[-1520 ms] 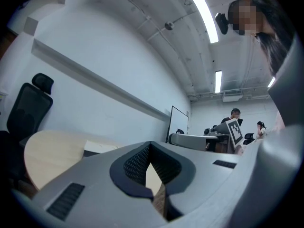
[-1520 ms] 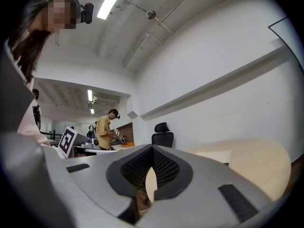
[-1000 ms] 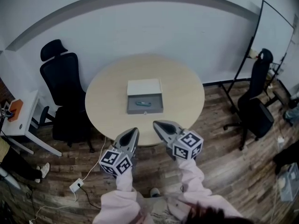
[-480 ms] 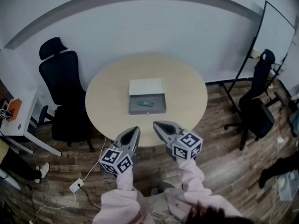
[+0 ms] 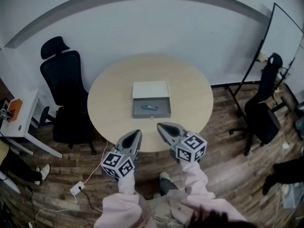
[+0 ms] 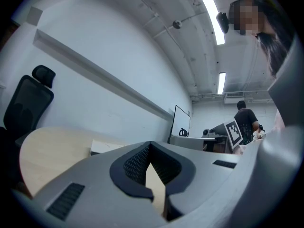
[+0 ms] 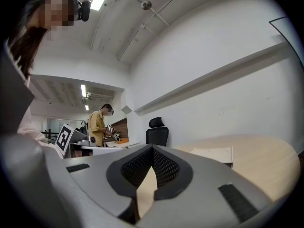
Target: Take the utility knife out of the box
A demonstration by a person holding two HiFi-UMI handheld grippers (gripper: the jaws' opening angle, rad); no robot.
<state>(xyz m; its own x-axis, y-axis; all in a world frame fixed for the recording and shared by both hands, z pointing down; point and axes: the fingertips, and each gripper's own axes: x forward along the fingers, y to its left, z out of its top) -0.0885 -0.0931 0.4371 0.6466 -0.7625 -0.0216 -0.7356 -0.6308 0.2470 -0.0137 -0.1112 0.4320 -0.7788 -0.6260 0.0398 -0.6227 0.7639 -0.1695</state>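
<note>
1. Round table [image 5: 107, 96]: pale wood top on a wooden floor, in front of a white wall.
2. Box [image 5: 136, 111]: a shallow grey tray near the middle of the table, open at the top.
3. Lid [image 5: 150, 89]: white, lying flat at the far edge of the box and touching it.
4. Utility knife [image 5: 149, 107]: a small teal object lying flat inside the box, roughly crosswise, near the tray's centre.
5. Left gripper [image 5: 137, 132]: held level over the near edge of the table, tips pointing toward the box and well apart from it. In the left gripper view its jaws are pressed together at the tips, with nothing between them [image 6: 151, 144].
6. Right gripper [image 5: 159, 125]: just beside the left one, also level and aimed at the box. In the right gripper view its jaws are likewise closed tip to tip and empty [image 7: 152, 147].
7. Marker cubes [image 5: 118, 165]: one on the rear of each gripper, above the person's pink sleeves [image 5: 121, 205].
8. Black office chair [image 5: 64, 87]: at the table's left side.
9. Second black chair [image 5: 263, 110]: well to the right, near a whiteboard [image 5: 285, 37].
10. White side table [image 5: 21, 122]: at the far left, carrying an orange object [image 5: 15, 107].
11. Person in a yellow shirt [image 7: 98, 125]: standing at a bench in the background of the right gripper view.
</note>
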